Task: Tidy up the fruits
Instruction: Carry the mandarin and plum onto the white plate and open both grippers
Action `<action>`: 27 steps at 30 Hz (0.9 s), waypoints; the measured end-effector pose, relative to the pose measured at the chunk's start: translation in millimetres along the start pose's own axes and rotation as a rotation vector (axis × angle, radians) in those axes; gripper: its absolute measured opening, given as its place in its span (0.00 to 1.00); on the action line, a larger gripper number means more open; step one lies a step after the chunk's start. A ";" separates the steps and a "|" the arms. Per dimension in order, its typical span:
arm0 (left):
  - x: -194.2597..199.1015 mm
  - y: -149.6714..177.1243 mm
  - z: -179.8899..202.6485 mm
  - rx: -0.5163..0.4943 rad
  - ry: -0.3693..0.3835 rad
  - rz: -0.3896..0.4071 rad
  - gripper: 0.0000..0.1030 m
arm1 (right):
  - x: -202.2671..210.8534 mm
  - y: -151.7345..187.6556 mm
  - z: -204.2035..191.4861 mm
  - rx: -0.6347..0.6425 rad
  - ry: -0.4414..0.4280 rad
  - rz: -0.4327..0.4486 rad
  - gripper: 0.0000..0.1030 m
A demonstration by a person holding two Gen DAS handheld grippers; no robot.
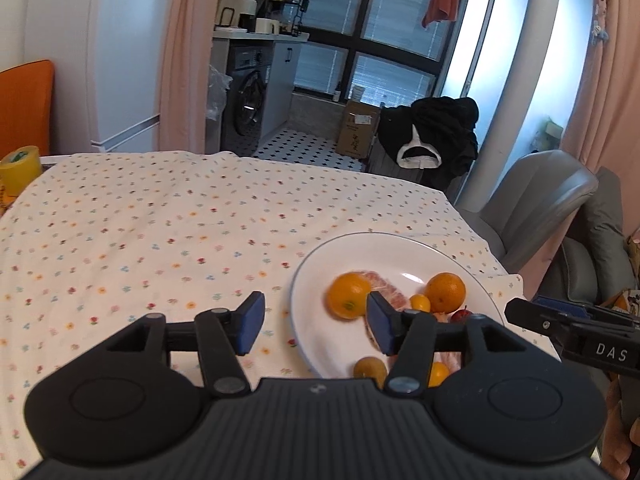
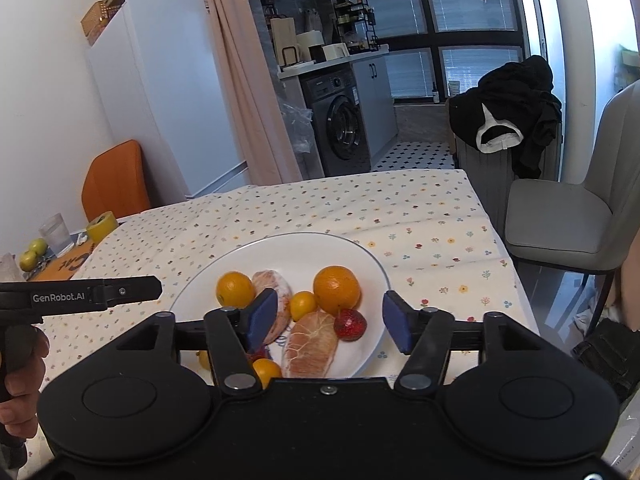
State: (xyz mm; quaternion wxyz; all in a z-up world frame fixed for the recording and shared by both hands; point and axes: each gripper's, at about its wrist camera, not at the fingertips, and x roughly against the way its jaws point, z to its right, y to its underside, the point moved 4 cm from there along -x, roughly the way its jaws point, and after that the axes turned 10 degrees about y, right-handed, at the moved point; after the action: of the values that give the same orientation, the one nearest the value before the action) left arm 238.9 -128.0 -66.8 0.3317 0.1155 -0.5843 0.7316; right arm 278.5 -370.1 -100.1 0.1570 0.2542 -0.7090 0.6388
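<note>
Fingers of the left gripper (image 1: 314, 322) stand wide apart, holding nothing, low centre of its frame, level above the floral tablecloth (image 1: 160, 232). Right gripper (image 2: 326, 322) likewise gapes empty over the white plate (image 2: 224, 264), centre frame, which carries two oranges (image 2: 336, 288), pomelo segments (image 2: 310, 346), kumquats (image 2: 303, 305) and a strawberry (image 2: 350, 323).

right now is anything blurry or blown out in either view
Left wrist view: the near orange on the plate is motion-smeared, and the window panel glares white. Right wrist view: fruit is sharp, with the window edge overexposed.
</note>
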 end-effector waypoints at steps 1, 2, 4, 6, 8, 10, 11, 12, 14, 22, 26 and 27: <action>2.4 0.2 -1.6 0.002 -0.006 -0.001 0.56 | 1.1 -0.2 0.1 -0.005 -0.003 0.002 0.58; 5.1 0.3 -3.3 0.004 -0.012 -0.001 0.61 | 2.0 -0.8 0.5 -0.012 -0.006 0.002 0.58; 11.7 0.0 -6.0 0.008 -0.025 0.010 0.67 | 4.8 -2.3 1.5 -0.026 -0.008 0.006 0.58; 18.4 0.0 -8.3 0.011 -0.038 0.024 0.71 | 8.5 -4.0 1.9 -0.036 -0.012 0.014 0.58; 25.2 0.4 -10.8 0.013 -0.049 0.033 0.74 | 12.9 -5.7 1.6 -0.042 -0.015 0.020 0.58; 32.6 1.3 -13.1 0.017 -0.058 0.041 0.76 | 17.9 -7.2 0.2 -0.045 -0.019 0.028 0.58; 36.0 2.0 -14.1 0.018 -0.063 0.045 0.77 | 20.8 -7.4 -0.7 -0.045 -0.021 0.033 0.58; 39.6 2.5 -14.6 0.020 -0.068 0.050 0.78 | 23.0 -8.1 -1.6 -0.045 -0.022 0.037 0.58; 47.0 4.0 -15.7 0.022 -0.077 0.058 0.79 | 28.1 -9.4 -3.5 -0.047 -0.024 0.042 0.59; 82.3 10.4 -20.1 0.006 -0.089 0.109 0.85 | 48.9 -9.6 -21.4 -0.015 -0.043 0.066 0.70; 99.1 12.6 -23.5 0.009 -0.099 0.129 0.88 | 57.5 -7.0 -32.6 0.005 -0.058 0.085 0.78; 103.0 13.7 -23.1 0.010 -0.100 0.131 0.89 | 59.1 -6.6 -34.9 0.006 -0.064 0.083 0.78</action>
State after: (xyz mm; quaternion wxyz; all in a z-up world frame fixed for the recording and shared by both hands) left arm 157.8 -71.7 -26.9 0.2526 0.1151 -0.6029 0.7480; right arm 230.1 -345.5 -57.6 0.1071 0.2452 -0.7217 0.6384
